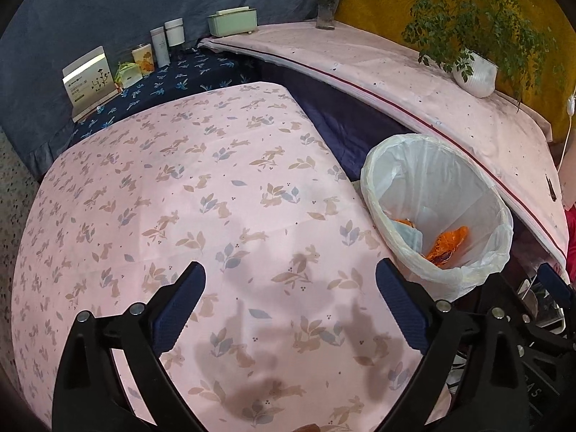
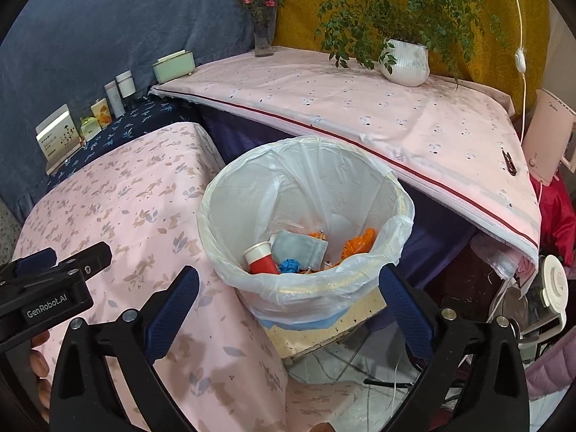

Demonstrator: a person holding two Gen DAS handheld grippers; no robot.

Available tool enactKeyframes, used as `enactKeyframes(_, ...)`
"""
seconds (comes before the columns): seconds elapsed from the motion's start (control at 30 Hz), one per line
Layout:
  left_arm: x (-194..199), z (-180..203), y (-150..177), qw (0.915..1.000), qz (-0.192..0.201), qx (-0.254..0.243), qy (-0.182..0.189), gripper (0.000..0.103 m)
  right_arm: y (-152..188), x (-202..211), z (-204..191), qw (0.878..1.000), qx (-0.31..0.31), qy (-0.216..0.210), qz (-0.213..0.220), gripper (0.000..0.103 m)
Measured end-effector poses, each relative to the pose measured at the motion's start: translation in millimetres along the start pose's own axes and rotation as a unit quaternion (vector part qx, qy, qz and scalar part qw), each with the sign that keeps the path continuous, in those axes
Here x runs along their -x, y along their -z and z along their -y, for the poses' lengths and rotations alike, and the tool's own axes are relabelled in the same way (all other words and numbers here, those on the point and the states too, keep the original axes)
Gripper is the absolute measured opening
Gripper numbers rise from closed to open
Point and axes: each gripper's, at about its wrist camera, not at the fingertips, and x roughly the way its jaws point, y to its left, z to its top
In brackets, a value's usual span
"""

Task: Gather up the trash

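A trash bin (image 2: 252, 288) lined with a white plastic bag stands beside the pink rabbit-print table (image 2: 118, 208). Inside it lie a red and white paper cup (image 2: 260, 257), a grey cloth piece (image 2: 300, 250), a blue scrap (image 2: 289, 265) and an orange wrapper (image 2: 358, 241). My right gripper (image 2: 288, 306) is open and empty, just above the bin's near rim. My left gripper (image 1: 289, 302) is open and empty above the bare pink table (image 1: 180, 198), left of the bin (image 1: 424, 277). The orange wrapper (image 1: 448, 243) shows in the bin there too. The left gripper's body (image 2: 50, 284) shows at the left of the right wrist view.
A second pink-covered table (image 2: 360, 115) behind the bin carries a white potted plant (image 2: 408, 61) and a flower vase (image 2: 264, 36). A green box (image 2: 173, 66), bottles (image 2: 120, 91) and cartons stand on a dark blue shelf. A white appliance (image 2: 549, 136) and clutter sit at right.
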Motion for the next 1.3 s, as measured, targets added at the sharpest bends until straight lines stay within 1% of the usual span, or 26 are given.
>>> enactKeyframes(0.23, 3, -1, 16, 0.9999, -0.007, 0.009, -0.003, 0.091, 9, 4, 3, 1.0, 0.014, 0.007, -0.001, 0.097)
enactKeyframes(0.53, 6, 4, 33, 0.9999, -0.009, 0.004, -0.01, 0.091, 19, 7, -1, 0.999, 0.042, 0.019, 0.006, 0.097)
enactKeyframes(0.67, 4, 8, 38, 0.9998, -0.016, -0.003, -0.013, 0.091, 21, 9, 1, 0.999, 0.04, 0.02, 0.007, 0.097)
enactKeyframes(0.87, 5, 14, 40, 0.9996, -0.013, -0.016, -0.018, 0.091, 24, 11, 3, 0.999, 0.039, 0.02, 0.0, 0.097)
enactKeyframes(1.3, 8, 14, 38, 0.9997, -0.013, -0.011, -0.019, 0.091, 30, 11, 4, 0.999, 0.036, 0.021, -0.005, 0.097)
